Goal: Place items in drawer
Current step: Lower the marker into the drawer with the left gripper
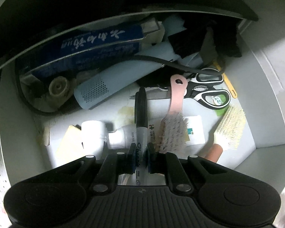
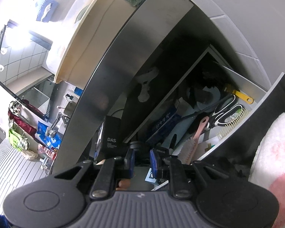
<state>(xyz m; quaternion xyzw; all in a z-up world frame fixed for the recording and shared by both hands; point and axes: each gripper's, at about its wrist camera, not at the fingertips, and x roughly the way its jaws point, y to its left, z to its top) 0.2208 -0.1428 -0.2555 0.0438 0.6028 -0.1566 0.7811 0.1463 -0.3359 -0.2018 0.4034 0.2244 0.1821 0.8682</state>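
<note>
My left gripper (image 1: 141, 151) is shut on a black Sharpie marker (image 1: 141, 114) and holds it, cap forward, just above the open grey drawer (image 1: 264, 102). Under the marker lie a white tube (image 1: 112, 134) and a pink-handled brush (image 1: 175, 114). My right gripper (image 2: 142, 158) is slightly open and empty, held outside the drawer (image 2: 256, 93) near its front left corner. The pink brush (image 2: 195, 138) and black-handled scissors (image 2: 226, 112) show in that view too.
The drawer holds black-handled scissors (image 1: 209, 90), a cream bristle brush (image 1: 230, 127), a light blue device (image 1: 104, 87), a blue box (image 1: 96, 45), a black cable (image 1: 172, 63) and a yellow tool (image 1: 228, 81). A steel countertop edge (image 2: 123, 60) overhangs the drawer.
</note>
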